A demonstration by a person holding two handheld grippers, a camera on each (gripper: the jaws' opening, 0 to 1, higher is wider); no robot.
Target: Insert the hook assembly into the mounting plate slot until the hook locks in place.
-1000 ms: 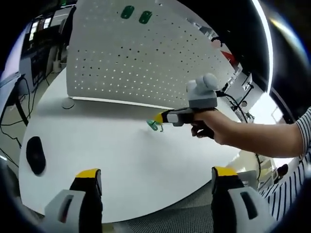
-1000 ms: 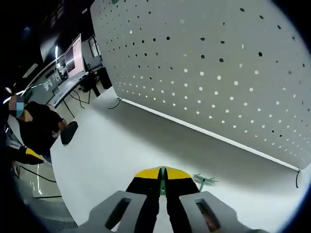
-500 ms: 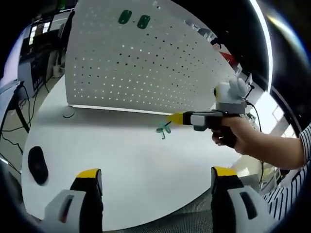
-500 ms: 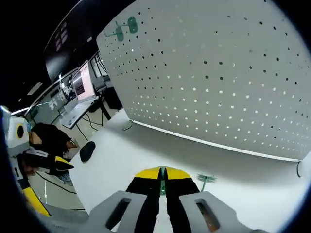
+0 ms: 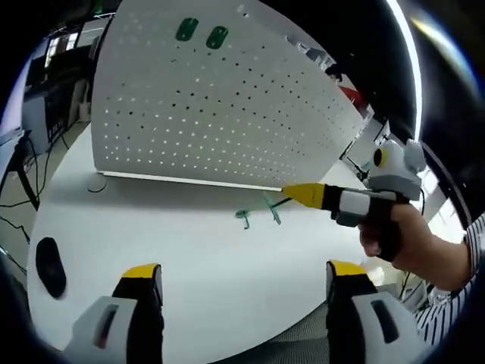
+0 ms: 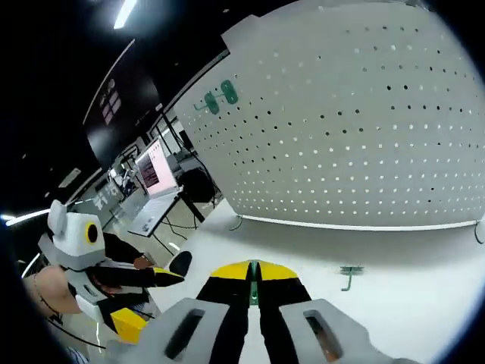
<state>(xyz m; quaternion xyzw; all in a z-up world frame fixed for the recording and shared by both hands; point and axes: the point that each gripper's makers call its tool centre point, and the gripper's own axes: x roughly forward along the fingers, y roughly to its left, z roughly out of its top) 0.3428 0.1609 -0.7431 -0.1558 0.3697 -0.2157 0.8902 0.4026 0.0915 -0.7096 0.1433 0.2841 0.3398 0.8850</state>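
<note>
The white perforated mounting plate (image 5: 212, 114) (image 6: 364, 136) stands upright on the round white table (image 5: 189, 258). Two green pieces (image 5: 201, 34) (image 6: 220, 97) sit near its top edge. My right gripper (image 5: 303, 195) (image 6: 252, 269) comes in from the right, in front of the plate's lower edge and apart from it. It is shut on the green hook assembly (image 5: 258, 212), which sticks out past its tip above the table. A green hook end (image 6: 348, 273) shows right of the jaws. My left gripper (image 5: 242, 273) (image 6: 144, 292) is open and holds nothing.
A black oval object (image 5: 47, 265) (image 6: 180, 262) lies on the table's left side. A cable (image 5: 95, 182) runs by the plate's left foot. A person's hand (image 5: 402, 243) holds the right gripper. Desks with a lit monitor (image 6: 155, 171) stand behind on the left.
In the left gripper view, the right gripper has carried the hook to the right. The right gripper view has swung up and back, bringing the plate's top and the left gripper into sight.
</note>
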